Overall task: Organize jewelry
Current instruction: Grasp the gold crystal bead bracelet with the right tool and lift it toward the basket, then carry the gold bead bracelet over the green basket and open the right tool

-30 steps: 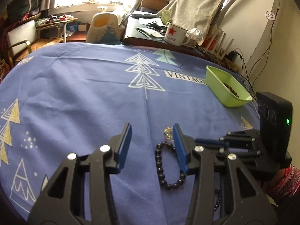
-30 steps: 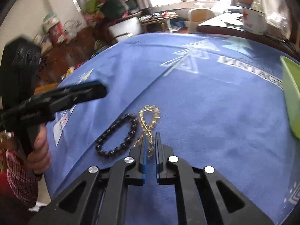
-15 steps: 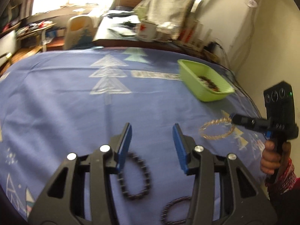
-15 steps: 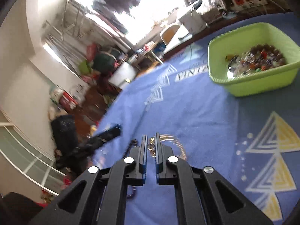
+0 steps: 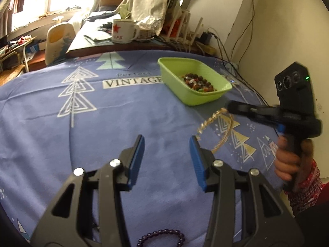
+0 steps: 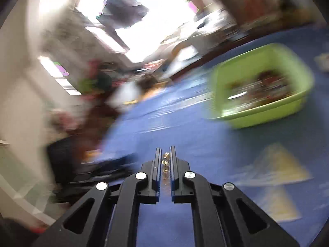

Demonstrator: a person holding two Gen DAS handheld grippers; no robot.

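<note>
Gold chain bracelet (image 5: 216, 130) dangles above the blue tablecloth (image 5: 102, 123), pinched between the pressed-together jaws of the right gripper (image 6: 165, 160), short of the green tray (image 5: 209, 97) of beads. Only the left view shows its loop; the right view, badly blurred, shows links at the pads. The left gripper (image 5: 166, 143) hangs spread and holds nothing, a purple bead bracelet (image 5: 161, 237) partly cut off below it.

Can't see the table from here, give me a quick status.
Right gripper shut on gold chain, airborne short of green bin. Left gripper open, empty. Purple bead bracelet waiting on cloth. Path clear.
</note>
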